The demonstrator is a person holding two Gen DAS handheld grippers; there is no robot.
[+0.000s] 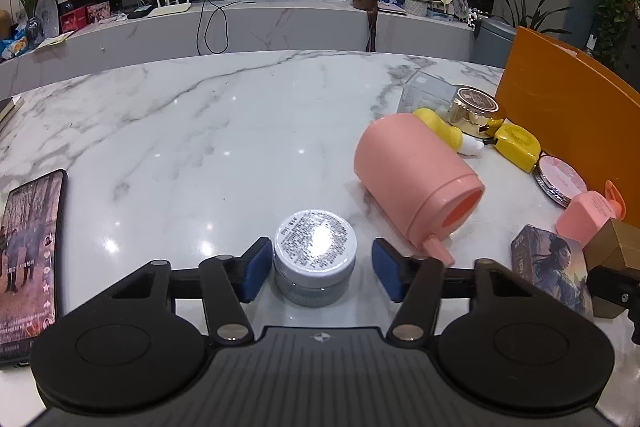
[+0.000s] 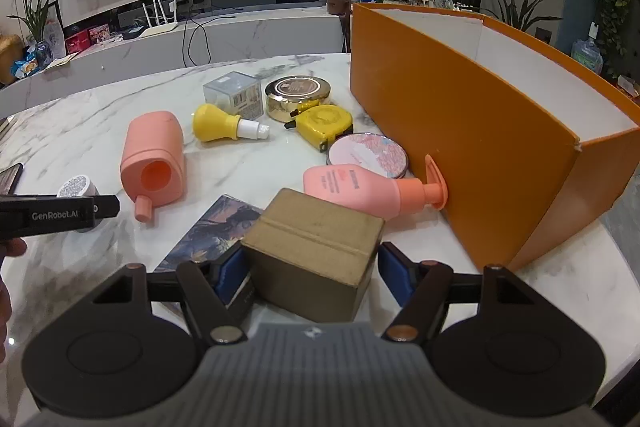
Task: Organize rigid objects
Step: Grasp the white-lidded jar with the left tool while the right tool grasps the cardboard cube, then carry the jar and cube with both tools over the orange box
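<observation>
A small white-lidded jar (image 1: 316,247) stands on the marble table between the blue pads of my left gripper (image 1: 316,273). The left pad sits against the jar and a gap shows at the right pad, so the gripper is open. A brown cardboard box (image 2: 316,251) sits between the pads of my right gripper (image 2: 312,275). Its left corner covers the left pad, and a thin strip of table shows beside the right pad. A large orange box (image 2: 460,131) with an open top stands to the right.
A pink canister (image 2: 154,159) lies on its side mid-table, and a pink pump bottle (image 2: 352,189) lies against the orange box. Behind them lie a yellow tape measure (image 2: 324,121), a yellow bottle (image 2: 220,125), a gold tin (image 2: 298,95) and a round compact (image 2: 368,155). A phone (image 1: 28,259) lies far left.
</observation>
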